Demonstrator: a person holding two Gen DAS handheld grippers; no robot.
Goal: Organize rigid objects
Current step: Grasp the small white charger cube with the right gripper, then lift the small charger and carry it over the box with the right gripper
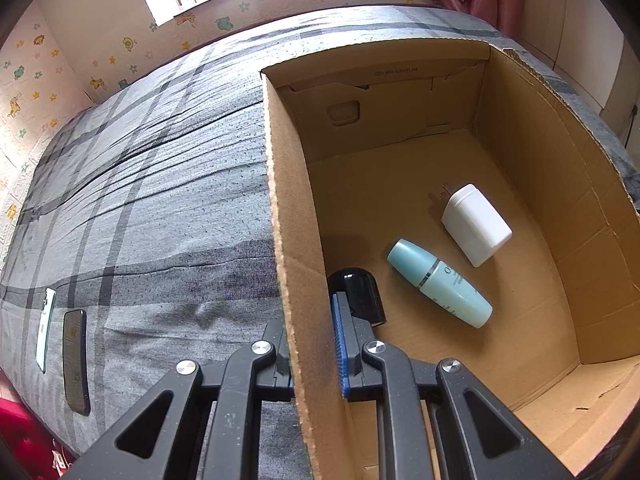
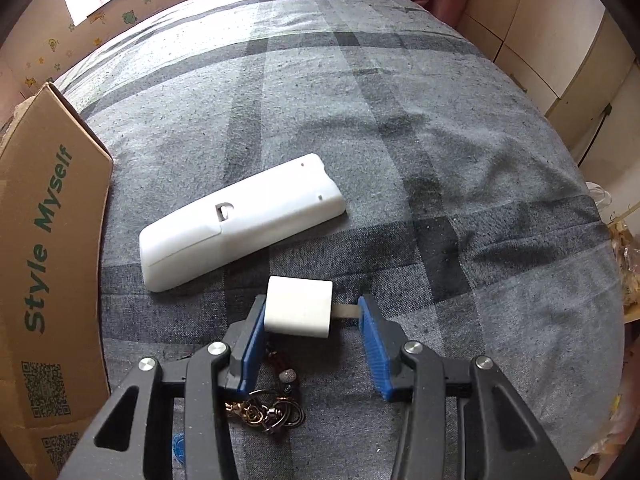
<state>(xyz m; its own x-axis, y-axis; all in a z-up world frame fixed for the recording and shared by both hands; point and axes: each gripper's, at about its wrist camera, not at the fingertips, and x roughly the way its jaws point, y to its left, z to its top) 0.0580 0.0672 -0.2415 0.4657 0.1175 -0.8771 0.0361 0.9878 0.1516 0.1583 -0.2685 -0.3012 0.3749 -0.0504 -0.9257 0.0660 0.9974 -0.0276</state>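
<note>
My left gripper (image 1: 310,340) straddles the left wall of the cardboard box (image 1: 288,240), one finger outside, one inside, seemingly clamped on the wall. Inside the box lie a white plug adapter (image 1: 476,224), a teal bottle (image 1: 440,282) and a black cylinder (image 1: 358,294). My right gripper (image 2: 312,320) is shut on a small white charger (image 2: 298,306), left pad on its body, right pad on its metal prongs, just above the bed. A white remote (image 2: 240,222) lies on the bed beyond it. A key ring (image 2: 266,410) lies under the gripper.
The grey plaid bedspread (image 1: 140,200) covers the bed. Two phones (image 1: 74,360) lie at its left edge. The box side (image 2: 44,260) stands left of the right gripper. A wall, cabinets and pink curtain ring the bed.
</note>
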